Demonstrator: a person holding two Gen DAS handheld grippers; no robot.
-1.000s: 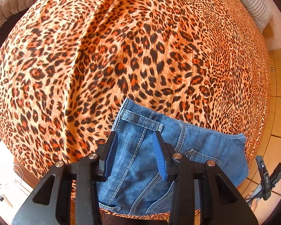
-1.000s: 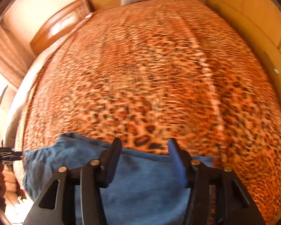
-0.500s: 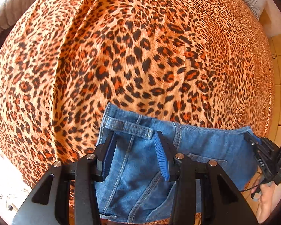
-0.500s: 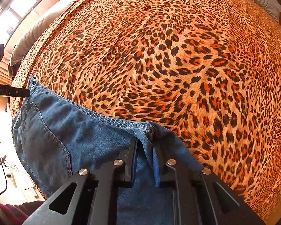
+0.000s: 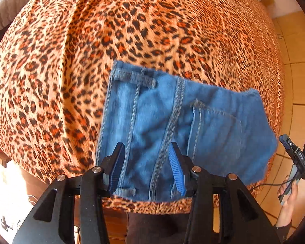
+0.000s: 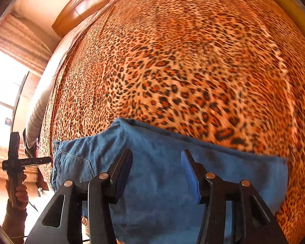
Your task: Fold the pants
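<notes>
The folded blue denim pants are lying flat on the leopard-print bedspread of the bed, close to its near edge, with only a narrow strip of the print showing between the denim and that edge. The stitched seams, a belt loop and a back pocket are facing up in the left wrist view, and the fabric is forming a compact, roughly rectangular bundle.

The left gripper, black with blue ribbed pads, is pointing steeply down over the near part of the pants. Its jaws are opening, standing about halfway apart, and the denim is lying below the gap rather than being pinched; the pads are not pressing on the cloth.

The right gripper is hovering over the other end of the bundle, where a raised fold is running along the far edge of the denim. Its jaws are also opening, roughly half spread, with the cloth beneath them and nothing clamped.

In the right wrist view a hand is gripping the handle of the left tool at the left border, beside the bed's side edge. A wooden headboard is standing at the far end of the bed.
</notes>
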